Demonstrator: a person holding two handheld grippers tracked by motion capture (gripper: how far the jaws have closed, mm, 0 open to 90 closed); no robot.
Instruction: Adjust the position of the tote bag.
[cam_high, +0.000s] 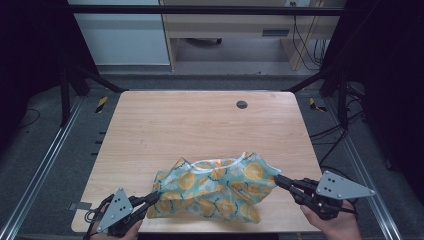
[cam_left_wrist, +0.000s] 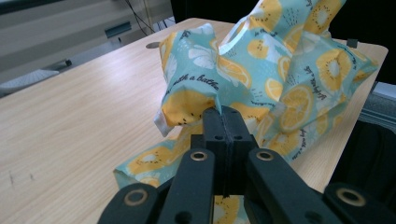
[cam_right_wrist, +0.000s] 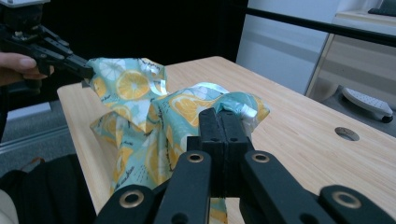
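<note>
Two tools pinching cloth near table edge

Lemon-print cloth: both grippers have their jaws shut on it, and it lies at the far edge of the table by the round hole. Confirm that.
Not the far edge. In the high view the lemon-print cloth sits at the near edge of the table, far from the round hole. The left gripper and right gripper do clamp it.

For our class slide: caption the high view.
Two claws, left and right, pinch a lemon-print cloth over a wooden table.
</note>
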